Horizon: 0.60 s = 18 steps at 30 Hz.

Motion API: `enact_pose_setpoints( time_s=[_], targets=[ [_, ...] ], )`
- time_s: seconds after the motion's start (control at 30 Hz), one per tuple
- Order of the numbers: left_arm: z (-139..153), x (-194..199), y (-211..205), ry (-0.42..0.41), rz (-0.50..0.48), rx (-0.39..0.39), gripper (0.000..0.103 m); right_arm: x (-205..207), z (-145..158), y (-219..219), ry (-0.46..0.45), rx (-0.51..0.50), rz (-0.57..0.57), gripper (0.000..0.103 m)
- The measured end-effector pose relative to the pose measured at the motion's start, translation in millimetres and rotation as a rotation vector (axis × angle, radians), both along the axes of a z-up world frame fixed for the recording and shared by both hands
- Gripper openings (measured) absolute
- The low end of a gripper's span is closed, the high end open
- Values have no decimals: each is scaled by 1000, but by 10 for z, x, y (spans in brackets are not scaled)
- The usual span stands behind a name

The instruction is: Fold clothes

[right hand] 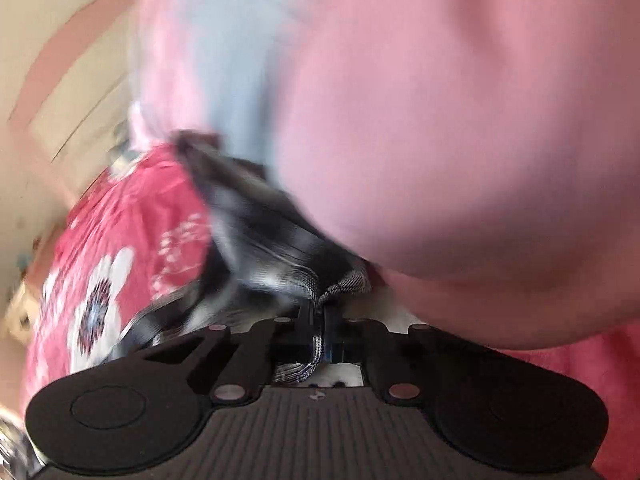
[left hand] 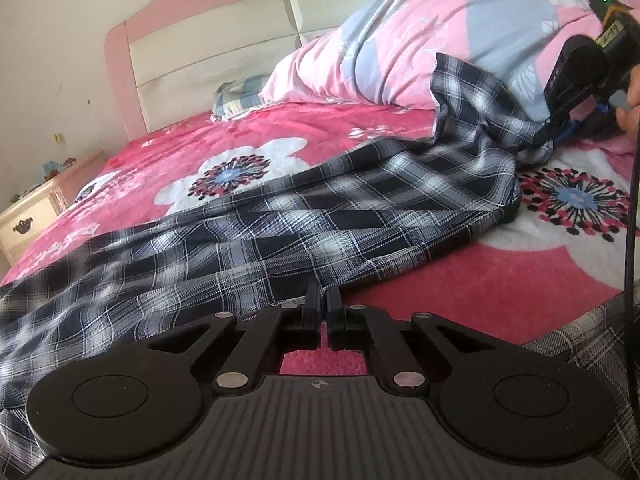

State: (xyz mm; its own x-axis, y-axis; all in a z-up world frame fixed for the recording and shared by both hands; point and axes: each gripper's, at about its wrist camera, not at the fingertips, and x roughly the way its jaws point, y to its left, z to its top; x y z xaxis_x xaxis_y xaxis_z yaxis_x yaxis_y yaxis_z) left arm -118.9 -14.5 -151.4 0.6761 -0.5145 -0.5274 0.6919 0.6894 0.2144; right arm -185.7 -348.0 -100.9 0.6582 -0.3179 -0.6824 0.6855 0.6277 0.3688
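A black-and-white plaid garment [left hand: 320,208] lies stretched across the pink flowered blanket [left hand: 480,280], from the near left to the far right. My left gripper [left hand: 324,294] is shut, its tips pinching the garment's near hem. My right gripper [left hand: 540,142] is at the far right, held by a hand [left hand: 630,114], and pinches a bunched corner of the cloth. The blurred right wrist view shows that gripper [right hand: 318,312] shut on the plaid garment [right hand: 272,240], with a strip of fabric running down between its fingers.
A heaped pink and grey quilt [left hand: 400,40] rises just behind the right gripper and fills the right wrist view [right hand: 440,120]. A pink headboard [left hand: 208,40], a checked pillow [left hand: 236,98] and a nightstand [left hand: 28,220] are at the far left. A black cable [left hand: 632,200] hangs at the right.
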Motion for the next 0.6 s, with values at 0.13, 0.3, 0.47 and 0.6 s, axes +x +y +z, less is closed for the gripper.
enact_pose_setpoints(
  time_s=[0.13, 0.3, 0.47, 0.6],
  targets=[
    [1, 14, 3, 8, 0, -5, 4, 45, 405, 402, 93, -382, 113, 5],
    [10, 18, 13, 14, 0, -12, 4, 160, 325, 611, 324, -669, 165, 6],
    [13, 30, 22, 19, -1, -16, 4, 134, 73, 739, 518, -768, 235, 30],
    [12, 41, 21, 24, 0, -18, 4, -34, 126, 834, 539, -812, 225, 30]
  ],
)
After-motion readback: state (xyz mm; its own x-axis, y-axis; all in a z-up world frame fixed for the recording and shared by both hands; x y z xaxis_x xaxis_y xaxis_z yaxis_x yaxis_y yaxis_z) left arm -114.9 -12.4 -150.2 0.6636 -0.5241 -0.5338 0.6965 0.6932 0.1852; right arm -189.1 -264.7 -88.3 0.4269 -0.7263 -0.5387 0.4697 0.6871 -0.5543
